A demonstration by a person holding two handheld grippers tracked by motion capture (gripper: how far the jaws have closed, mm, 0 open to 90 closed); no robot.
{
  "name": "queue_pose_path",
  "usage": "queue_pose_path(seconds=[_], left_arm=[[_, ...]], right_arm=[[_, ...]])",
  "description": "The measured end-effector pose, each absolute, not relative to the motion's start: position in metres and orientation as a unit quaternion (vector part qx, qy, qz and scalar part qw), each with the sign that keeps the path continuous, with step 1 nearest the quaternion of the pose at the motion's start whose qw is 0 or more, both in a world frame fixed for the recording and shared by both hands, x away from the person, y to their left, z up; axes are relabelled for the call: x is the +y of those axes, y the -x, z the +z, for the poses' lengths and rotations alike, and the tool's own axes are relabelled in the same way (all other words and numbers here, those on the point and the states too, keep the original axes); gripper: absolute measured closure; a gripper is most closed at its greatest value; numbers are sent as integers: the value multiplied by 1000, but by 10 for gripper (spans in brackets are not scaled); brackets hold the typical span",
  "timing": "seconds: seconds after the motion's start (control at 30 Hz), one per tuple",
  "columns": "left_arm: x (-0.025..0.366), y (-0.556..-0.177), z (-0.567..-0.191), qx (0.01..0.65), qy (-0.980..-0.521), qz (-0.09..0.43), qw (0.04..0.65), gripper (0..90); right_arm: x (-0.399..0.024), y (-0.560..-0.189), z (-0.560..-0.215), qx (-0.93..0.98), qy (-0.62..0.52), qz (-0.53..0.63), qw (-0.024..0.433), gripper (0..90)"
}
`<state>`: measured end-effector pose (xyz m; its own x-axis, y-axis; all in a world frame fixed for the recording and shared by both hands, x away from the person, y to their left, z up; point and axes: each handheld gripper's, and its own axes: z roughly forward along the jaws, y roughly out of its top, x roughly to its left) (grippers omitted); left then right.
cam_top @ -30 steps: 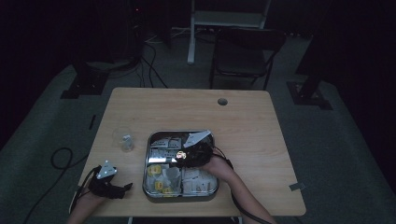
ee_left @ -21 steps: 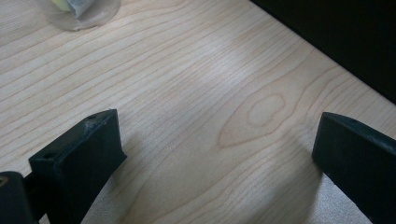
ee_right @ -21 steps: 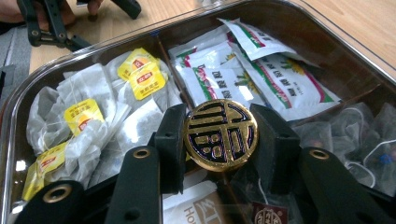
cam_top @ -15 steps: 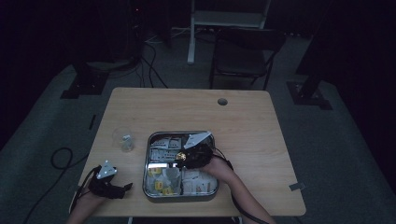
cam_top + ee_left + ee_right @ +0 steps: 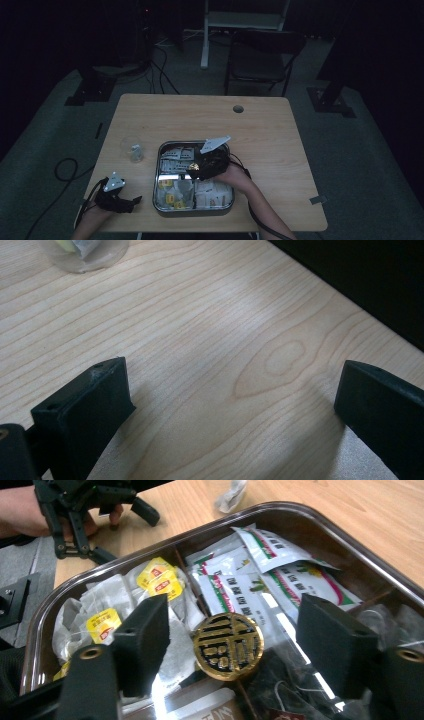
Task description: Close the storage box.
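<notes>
Right gripper (image 5: 230, 645): jaws just opened, gold disc (image 5: 228, 646) loose between them over tray (image 5: 320, 527) at lower centre; re-gripping left.

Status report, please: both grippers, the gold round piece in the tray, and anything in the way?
Left gripper open, resting on table. Right gripper just opened over tray. Gold round piece between fingers, not pressed. Tea bags and sachets crowd it.

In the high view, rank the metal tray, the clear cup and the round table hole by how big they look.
1. Metal tray, by far the largest.
2. Clear cup, left of the tray on the table.
3. Table hole, the smallest; it lies farther from the camera, so the gap to the cup is less sure.
</notes>
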<state>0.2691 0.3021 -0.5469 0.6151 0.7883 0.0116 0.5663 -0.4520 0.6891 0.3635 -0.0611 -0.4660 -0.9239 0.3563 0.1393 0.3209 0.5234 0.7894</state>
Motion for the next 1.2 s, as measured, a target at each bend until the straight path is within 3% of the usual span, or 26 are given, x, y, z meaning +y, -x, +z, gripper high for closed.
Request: queue_pose_path(seconds=[0.2,0.37,1.2], left_arm=[[302,-269,-547,405,-835,168,331,23],[302,-269,-547,405,-835,168,331,23],[302,-269,-547,406,-835,168,331,23]], right_arm=[[-67,-365,-464,862,-215,458,30,122],[-70,-366,-465,859,-225,457,56,118],[-115,-366,-463,822,-276,488,97,119]])
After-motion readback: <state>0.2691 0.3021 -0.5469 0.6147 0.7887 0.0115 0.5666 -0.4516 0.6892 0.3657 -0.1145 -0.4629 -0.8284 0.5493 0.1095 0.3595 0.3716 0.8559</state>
